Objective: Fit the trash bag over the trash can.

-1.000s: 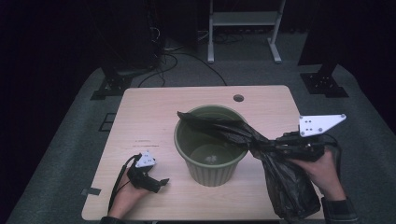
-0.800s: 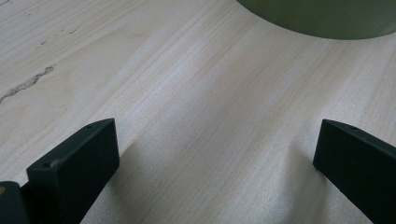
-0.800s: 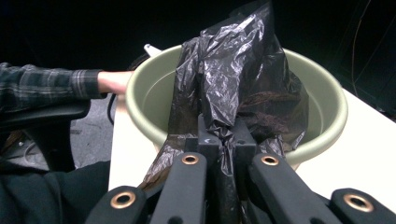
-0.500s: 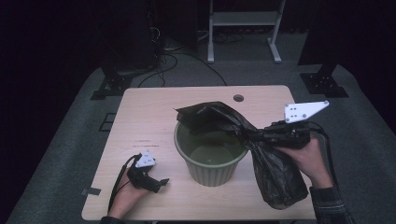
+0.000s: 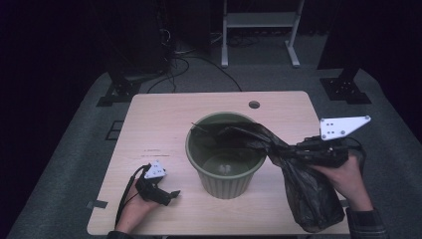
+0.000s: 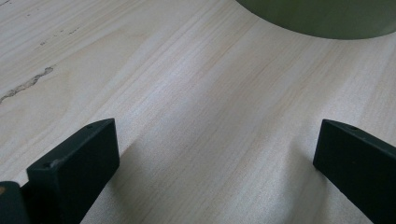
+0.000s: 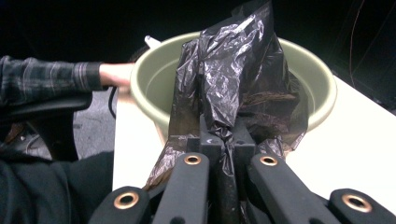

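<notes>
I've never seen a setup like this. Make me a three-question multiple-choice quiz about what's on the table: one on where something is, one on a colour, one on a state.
1. Where does the black plastic bag lie?
A. Wholly inside the bin
B. Draped from the bin's rim to the table
C. On the floor

2. What colour is the bin?
A. Green
B. Red
C. White

3. How do the right gripper jaws stand?
A. Wide open
B. Shut on the bag
C. Shut on the bin's rim

Answers: 1 B, the high view shows it trailing over the rim; 2 A, its wall is pale green; 3 B, plastic is pinched between the jaws.
</notes>
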A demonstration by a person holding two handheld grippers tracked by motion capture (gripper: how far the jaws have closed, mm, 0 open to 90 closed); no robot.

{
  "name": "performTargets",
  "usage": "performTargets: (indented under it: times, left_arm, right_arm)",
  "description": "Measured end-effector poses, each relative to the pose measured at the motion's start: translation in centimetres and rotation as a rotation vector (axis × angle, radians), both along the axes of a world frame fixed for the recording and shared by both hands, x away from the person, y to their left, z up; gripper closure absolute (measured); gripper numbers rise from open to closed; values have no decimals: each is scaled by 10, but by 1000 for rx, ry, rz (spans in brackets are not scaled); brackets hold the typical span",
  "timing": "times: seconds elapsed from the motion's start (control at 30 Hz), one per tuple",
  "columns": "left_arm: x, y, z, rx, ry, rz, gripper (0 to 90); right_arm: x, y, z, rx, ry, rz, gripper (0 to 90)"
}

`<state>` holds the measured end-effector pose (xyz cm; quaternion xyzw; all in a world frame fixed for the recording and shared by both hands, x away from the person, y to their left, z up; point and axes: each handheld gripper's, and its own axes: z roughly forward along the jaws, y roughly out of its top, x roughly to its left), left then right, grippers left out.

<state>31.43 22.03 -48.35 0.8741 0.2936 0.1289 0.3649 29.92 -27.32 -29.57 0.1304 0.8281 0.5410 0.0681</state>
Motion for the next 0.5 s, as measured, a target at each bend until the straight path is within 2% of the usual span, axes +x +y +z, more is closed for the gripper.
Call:
performTargets:
  times: [0.13, 0.23, 0.33, 0.5]
  left_arm:
    - [0, 0, 0, 1, 0, 2, 0]
    - [0, 0, 0, 1, 1, 3, 0]
    - [0, 0, 0, 1, 1, 3, 0]
    - [0, 0, 0, 1, 1, 2, 0]
  right_arm:
    - [-8, -13, 0, -12, 4, -3, 878]
    - [-8, -15, 2, -14, 10, 1, 878]
    - [-3, -8, 3, -26, 17, 8, 877]
    - [12, 15, 4, -47, 36, 40, 871]
